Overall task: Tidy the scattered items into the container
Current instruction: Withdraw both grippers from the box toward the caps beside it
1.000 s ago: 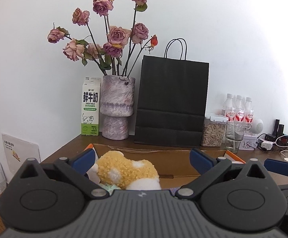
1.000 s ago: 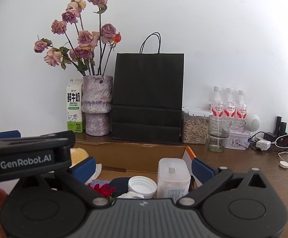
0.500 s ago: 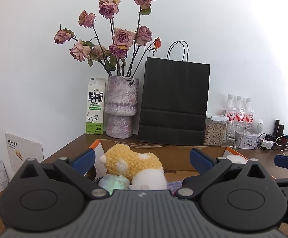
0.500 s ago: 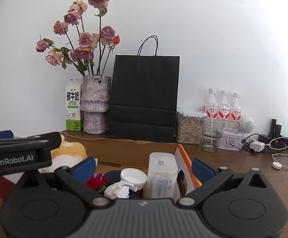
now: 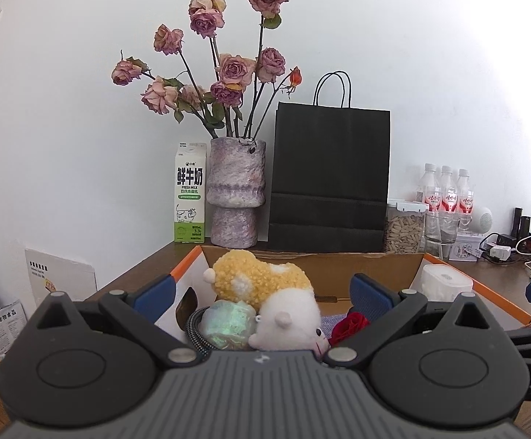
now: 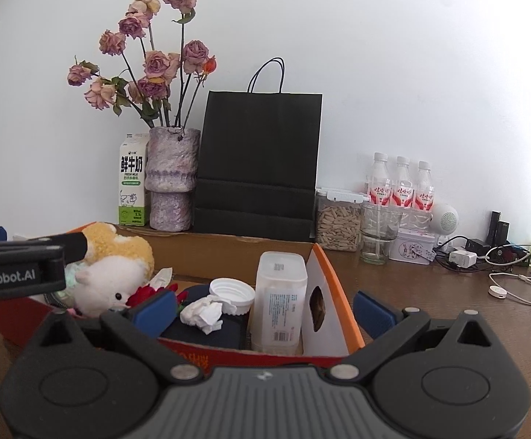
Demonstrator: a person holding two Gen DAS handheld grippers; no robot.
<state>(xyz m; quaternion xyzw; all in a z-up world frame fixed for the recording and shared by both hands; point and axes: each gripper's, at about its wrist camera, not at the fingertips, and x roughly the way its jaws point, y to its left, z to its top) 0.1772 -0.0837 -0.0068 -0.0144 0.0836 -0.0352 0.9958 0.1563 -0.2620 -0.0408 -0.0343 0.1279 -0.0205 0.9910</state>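
An orange-edged cardboard box (image 5: pixel 386 267) (image 6: pixel 333 285) stands on the wooden desk. In it lie a yellow and white plush toy (image 5: pixel 265 285) (image 6: pixel 115 267), a pale green crinkled packet (image 5: pixel 228 325), a red fabric rose (image 5: pixel 349 323) (image 6: pixel 144 292), a crumpled tissue (image 6: pixel 203 312), a white lid (image 6: pixel 232 291) and a clear plastic container (image 6: pixel 280 300) (image 5: pixel 444 285). My left gripper (image 5: pixel 261 289) is open and empty, just in front of the box above the plush. My right gripper (image 6: pixel 263 307) is open and empty at the box's near wall.
Behind the box stand a milk carton (image 5: pixel 190 194), a vase of dried roses (image 5: pixel 236 194), a black paper bag (image 5: pixel 329 179), a seed jar (image 6: pixel 338 219), a glass (image 6: pixel 378 234), three bottles (image 6: pixel 402 183) and a tin. Chargers and cables (image 6: pixel 514 278) lie right.
Both grippers have drawn back and risen from the box, so more of its contents show. Both stay open and empty. The box contents have not moved.
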